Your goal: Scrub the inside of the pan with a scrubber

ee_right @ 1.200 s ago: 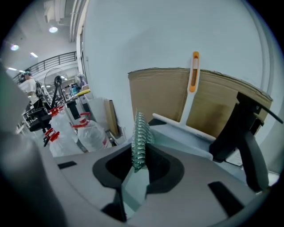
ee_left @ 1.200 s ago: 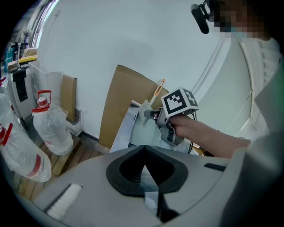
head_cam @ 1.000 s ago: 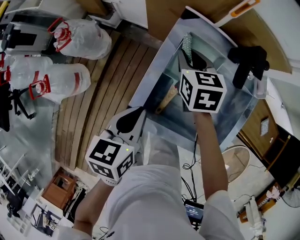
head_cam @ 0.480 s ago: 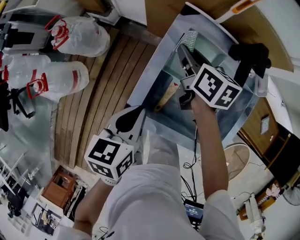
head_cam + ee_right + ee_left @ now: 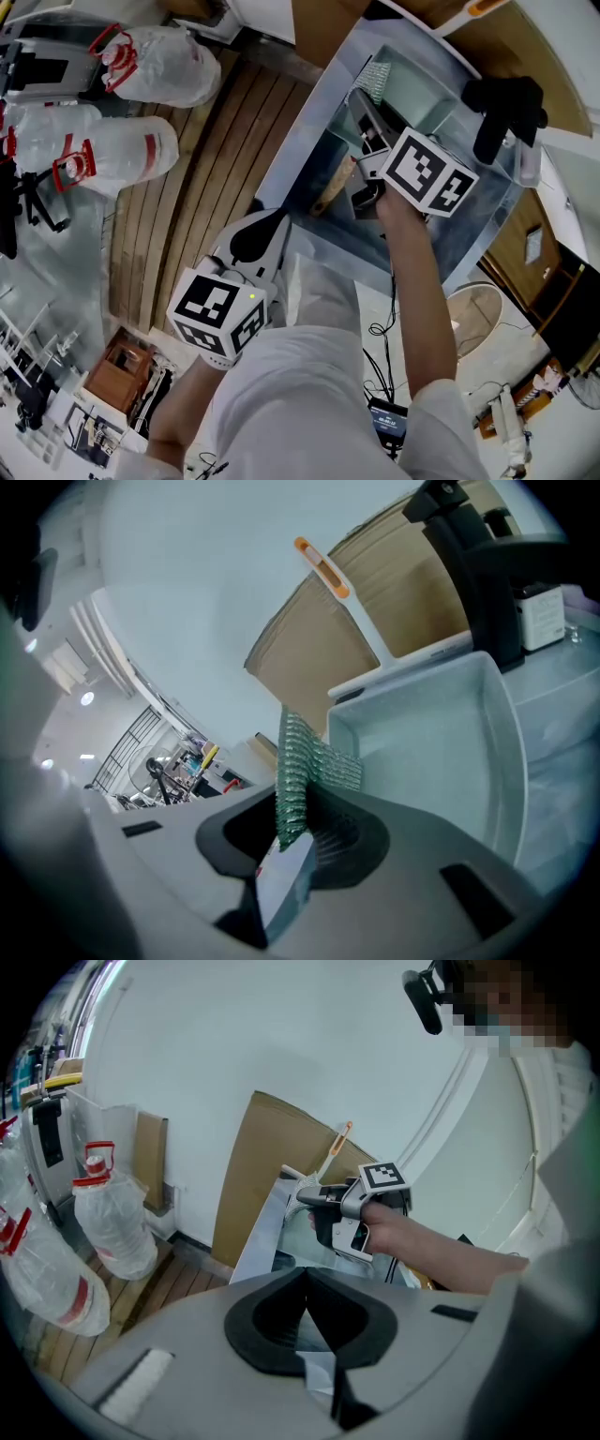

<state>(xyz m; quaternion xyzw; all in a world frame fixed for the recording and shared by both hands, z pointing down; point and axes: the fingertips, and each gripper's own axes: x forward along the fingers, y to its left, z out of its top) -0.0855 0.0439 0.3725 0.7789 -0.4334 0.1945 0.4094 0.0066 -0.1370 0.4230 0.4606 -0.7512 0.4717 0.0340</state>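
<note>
My right gripper (image 5: 364, 101) reaches into the steel sink (image 5: 300, 141) and is shut on a green scrubber (image 5: 375, 80). In the right gripper view the scrubber (image 5: 302, 766) stands clamped edge-on between the jaws of the right gripper (image 5: 300, 829). A wooden handle (image 5: 333, 190) lies in the sink just left of that gripper; the pan's bowl is mostly hidden under the gripper and its marker cube. My left gripper (image 5: 261, 232) hangs at the sink's near edge. In its own view the left gripper (image 5: 305, 1312) is shut with nothing between the jaws.
A pale basin (image 5: 441, 752) sits in the sink's far part, beside a black faucet (image 5: 502, 112). Cardboard (image 5: 272, 1166) and an orange-handled brush (image 5: 323, 569) lean against the wall. Clear plastic bottles (image 5: 112, 155) lie on the wooden floor (image 5: 206, 187) at the left.
The right gripper has turned and shifted slightly to the right over the sink, carrying the scrubber toward the far end. The left gripper has stayed put.
</note>
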